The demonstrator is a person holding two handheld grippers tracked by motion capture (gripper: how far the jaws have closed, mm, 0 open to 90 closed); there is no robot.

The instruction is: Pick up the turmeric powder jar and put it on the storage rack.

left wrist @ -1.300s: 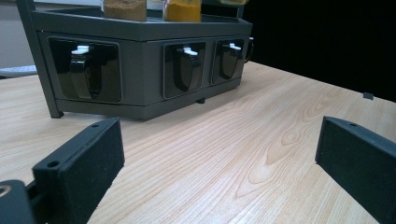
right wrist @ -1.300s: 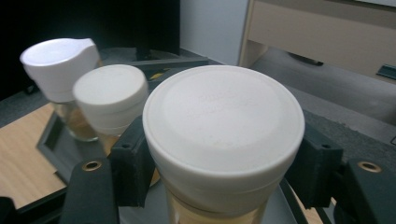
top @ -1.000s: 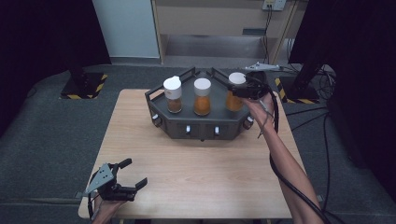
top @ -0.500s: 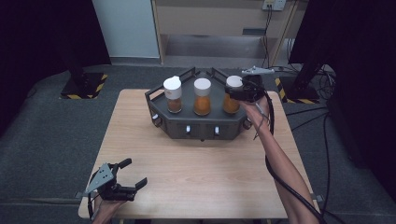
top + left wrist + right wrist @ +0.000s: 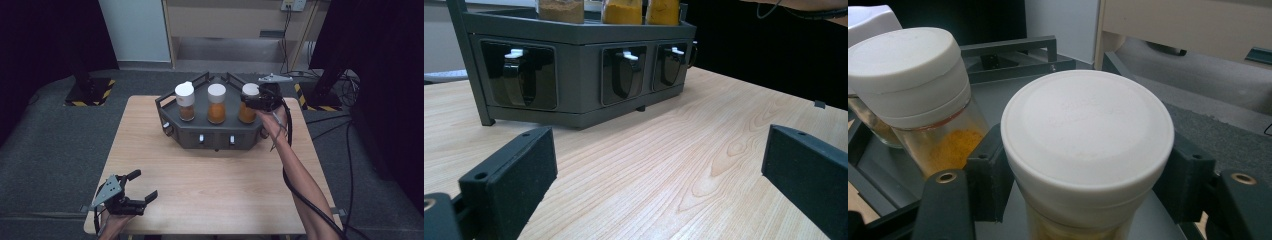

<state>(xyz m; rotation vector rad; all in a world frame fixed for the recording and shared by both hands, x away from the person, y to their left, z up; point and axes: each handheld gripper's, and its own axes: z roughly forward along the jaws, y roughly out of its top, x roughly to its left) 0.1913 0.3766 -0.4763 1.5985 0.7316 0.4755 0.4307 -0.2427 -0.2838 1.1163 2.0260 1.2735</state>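
White-lidded glass spice jars stand in a row on top of a dark grey metal rack (image 5: 212, 137) at the far side of a pale wooden table (image 5: 215, 190). Seen from above, the left jar (image 5: 184, 101) holds brownish powder, the middle jar (image 5: 216, 103) orange powder, and the right jar (image 5: 248, 104) yellow-orange powder. The right gripper (image 5: 256, 99) has its black jaws clamped on the right jar just below its lid, with the jar upright at the rack's right end; in the right gripper view the lid (image 5: 1087, 135) sits between both pads, and faint raised lettering on its top is too weak to read. The rack's front carries three dark recessed panels with small white tabs. The left gripper (image 5: 131, 192) rests near the table's front left corner, well apart from the rack, jaws wide apart and holding nothing.
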